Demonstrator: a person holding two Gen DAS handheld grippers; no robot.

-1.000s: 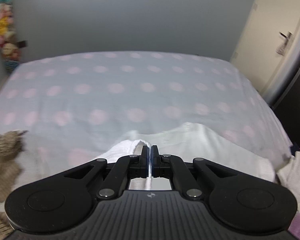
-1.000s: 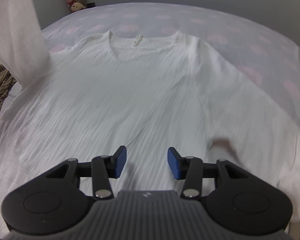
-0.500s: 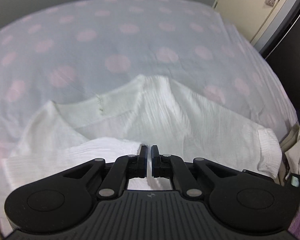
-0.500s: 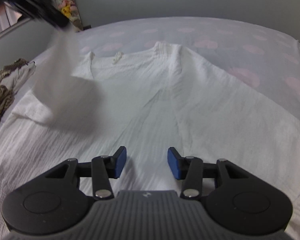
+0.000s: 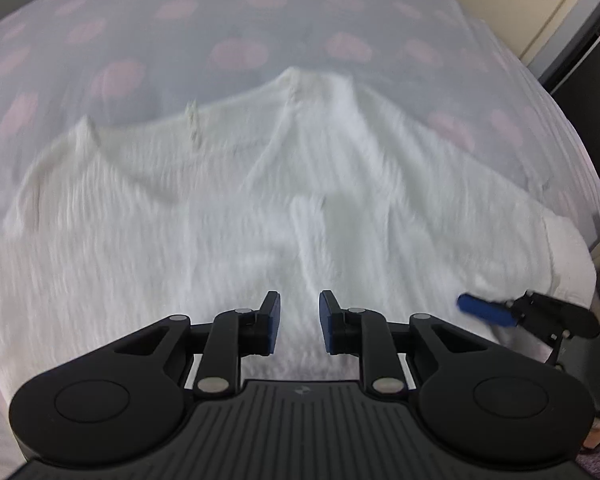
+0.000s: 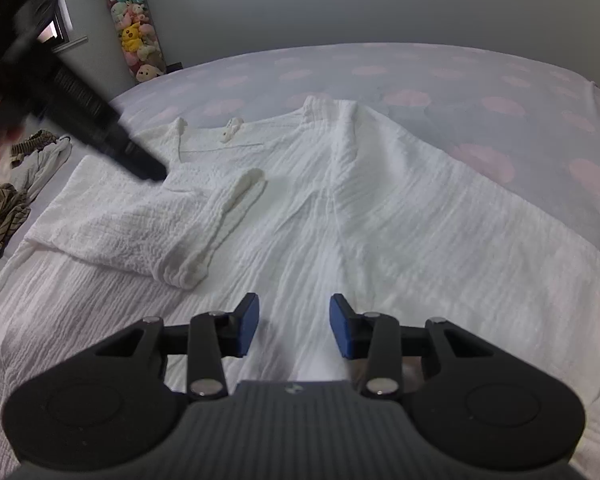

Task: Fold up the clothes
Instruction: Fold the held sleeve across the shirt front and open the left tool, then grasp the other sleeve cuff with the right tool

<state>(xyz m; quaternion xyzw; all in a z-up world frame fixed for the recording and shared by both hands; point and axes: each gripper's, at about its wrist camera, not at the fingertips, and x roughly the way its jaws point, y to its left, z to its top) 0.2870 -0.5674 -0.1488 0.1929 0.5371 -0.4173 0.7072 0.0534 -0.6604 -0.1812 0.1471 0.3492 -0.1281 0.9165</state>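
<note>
Shirt: the white shirt [image 6: 340,216] lies flat, front up, on the bed [image 6: 480,76], its collar toward the far edge and its hem toward the near edge.
Left sleeve: the sleeve [image 6: 148,224] lies folded in over the chest, its cuff near the middle of the shirt.
Right sleeve: it lies spread out toward the right edge of the bed, not folded yet.
Left gripper: the left gripper [image 5: 299,326] is over the middle of the shirt and points steeply down; its jaws are opening, and no cloth is between them.
Right gripper: the right gripper [image 6: 294,326] is above the lower part of the shirt; its jaws are closing a little, but they hold nothing and a clear gap stays between the pads.
Step in hand: I judge that the left sleeve is being let go after its fold, and the right sleeve is next.
How to do it well: lift the left gripper straight up, so that the folded sleeve is not dragged. Take the right sleeve at the cuff only, one layer, and bring it across low and slowly.
Risk: the crinkled cloth is soft and may catch on a pad, which can pull the fold open.
Other things: a striped garment [image 6: 0,216] lies at the left edge of the bed.
</note>
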